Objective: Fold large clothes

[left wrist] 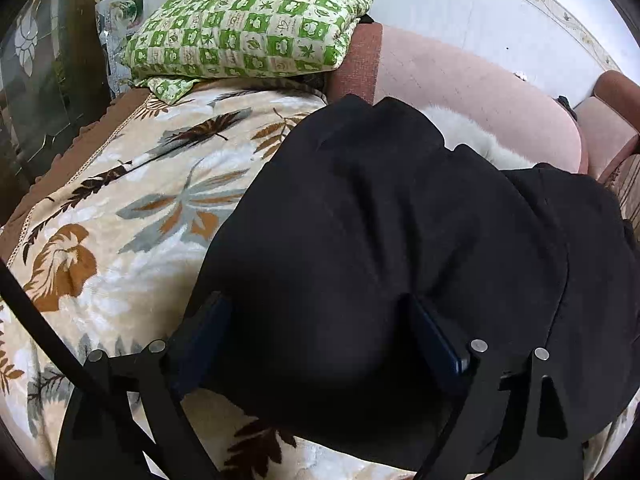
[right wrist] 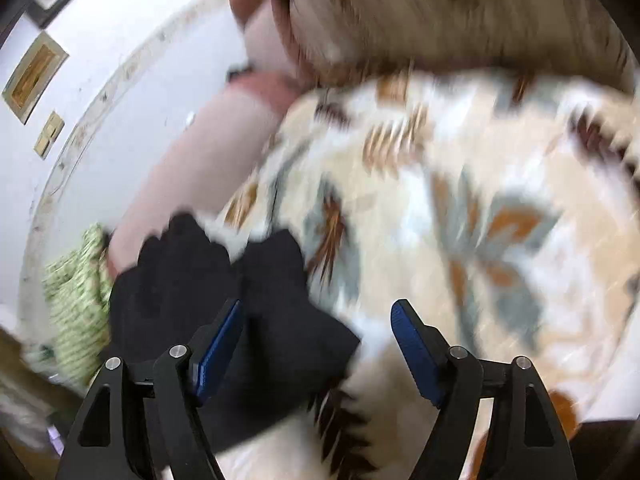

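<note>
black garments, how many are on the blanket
1: the black garment lies on the leaf blanket, draped over the left gripper. More could be folded beneath.

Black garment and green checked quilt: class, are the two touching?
Apart. The left wrist view shows the leaf-patterned blanket lying bare between the black garment and the green checked quilt.
</note>
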Demonstrator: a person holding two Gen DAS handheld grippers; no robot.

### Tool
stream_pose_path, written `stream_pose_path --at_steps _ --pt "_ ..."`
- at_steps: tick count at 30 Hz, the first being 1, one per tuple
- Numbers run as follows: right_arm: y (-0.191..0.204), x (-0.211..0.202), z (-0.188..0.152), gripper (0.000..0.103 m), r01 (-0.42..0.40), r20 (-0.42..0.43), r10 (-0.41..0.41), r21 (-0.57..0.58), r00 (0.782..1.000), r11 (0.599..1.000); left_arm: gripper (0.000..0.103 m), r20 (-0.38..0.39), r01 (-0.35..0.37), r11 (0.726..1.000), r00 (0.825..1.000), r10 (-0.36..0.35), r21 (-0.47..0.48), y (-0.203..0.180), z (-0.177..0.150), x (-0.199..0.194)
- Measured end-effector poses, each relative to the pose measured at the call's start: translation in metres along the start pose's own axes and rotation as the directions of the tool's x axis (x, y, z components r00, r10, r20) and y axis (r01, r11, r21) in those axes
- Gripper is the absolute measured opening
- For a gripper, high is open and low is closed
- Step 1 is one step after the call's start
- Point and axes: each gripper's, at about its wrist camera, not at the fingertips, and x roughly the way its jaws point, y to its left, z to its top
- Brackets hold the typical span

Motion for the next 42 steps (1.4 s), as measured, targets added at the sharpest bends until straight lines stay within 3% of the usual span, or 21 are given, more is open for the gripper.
stream_pose_path --at_steps 2,5,7,9,10,11,13,14,15,16,20,23,25,28,31,33,36,40,42 --pt "0.026 -0.002 0.006 0.081 -0.049 -0.003 0.049 -0.1 0.999 0.994 0.09 -0.005 -0.004 1.0 1.0 0.004 0.003 -0.001 0.001 0.0" --pt "0.088 0.019 -0.002 0.079 -0.151 -0.072 0.136 -0.268 0.988 0.952 0.09 -0.009 -0.002 1.0 1.0 0.002 -0.018 0.0 0.0 0.001" --pt "0.144 0.047 -0.014 0.075 -0.263 -0.173 0.211 -0.383 0.962 0.886 0.09 -0.002 -0.008 1.0 1.0 0.008 -0.009 -0.001 0.0 0.0" --pt "0.178 0.076 -0.026 0.072 -0.302 -0.247 0.212 -0.422 0.946 0.855 0.09 0.004 -0.014 1.0 1.0 0.014 0.0 -0.002 -0.001 -0.001" --pt "0.19 0.092 -0.029 0.072 -0.291 -0.264 0.188 -0.437 0.946 0.851 0.09 0.006 -0.016 1.0 1.0 0.016 0.002 -0.003 -0.001 -0.001" --pt "0.202 0.111 -0.032 0.072 -0.237 -0.241 0.134 -0.473 0.961 0.849 0.09 0.007 -0.016 1.0 1.0 0.016 0.003 -0.003 -0.001 -0.002" --pt "0.208 0.135 -0.035 0.075 -0.111 -0.136 0.042 -0.549 0.99 0.828 0.09 0.001 -0.007 1.0 1.0 0.007 0.003 -0.001 0.001 -0.004" --pt "0.207 0.145 -0.036 0.086 -0.066 -0.102 0.008 -0.583 0.995 0.81 0.09 -0.006 0.008 1.0 1.0 -0.008 -0.001 0.001 0.003 -0.006" --pt "0.203 0.162 -0.038 0.09 -0.01 -0.066 -0.04 -0.624 0.997 0.782 0.09 -0.011 0.037 0.999 0.999 -0.037 -0.01 0.005 0.006 -0.009" --pt "0.197 0.169 -0.036 0.091 0.002 -0.066 -0.055 -0.622 0.996 0.783 0.09 -0.008 0.071 0.997 0.997 -0.071 -0.027 0.011 0.01 -0.014" --pt "0.176 0.201 -0.015 0.097 -0.02 -0.126 -0.055 -0.529 0.991 0.849 0.09 0.027 0.061 0.99 0.998 -0.058 -0.13 0.046 0.02 -0.023" --pt "0.18 0.212 -0.015 0.099 -0.046 -0.156 -0.041 -0.512 0.987 0.858 0.09 -0.027 0.04 0.972 0.998 -0.048 -0.23 0.081 0.023 -0.01" --pt "0.179 0.21 -0.014 0.099 -0.066 -0.168 -0.023 -0.501 0.985 0.863 0.09 -0.077 0.068 0.958 0.993 -0.093 -0.279 0.096 0.022 0.004" --pt "0.18 0.179 -0.009 0.097 -0.114 -0.183 0.026 -0.488 0.983 0.865 0.089 -0.107 0.091 0.941 0.985 -0.132 -0.325 0.107 0.021 0.019" --pt "0.157 0.11 -0.009 0.096 -0.2 -0.166 0.135 -0.492 0.977 0.847 0.089 -0.106 0.122 0.934 0.98 -0.166 -0.335 0.108 0.022 0.032" --pt "0.123 0.064 -0.012 0.097 -0.221 -0.165 0.16 -0.489 0.973 0.844 0.089 -0.106 0.15 0.927 0.975 -0.197 -0.345 0.107 0.023 0.038" --pt "0.061 0.018 -0.021 0.099 -0.222 -0.19 0.154 -0.419 0.97 0.88 0.09 -0.078 0.203 0.905 0.966 -0.248 -0.373 0.103 0.022 0.042" --pt "0.012 0.016 -0.044 0.099 -0.237 -0.301 0.146 -0.292 0.942 0.927 0.09 -0.105 0.313 0.882 0.923 -0.37 -0.351 0.083 0.014 0.05" --pt "0.003 0.035 -0.05 0.099 -0.227 -0.327 0.148 -0.218 0.933 0.949 0.091 -0.1 0.285 0.902 0.938 -0.333 -0.325 0.076 0.01 0.048"
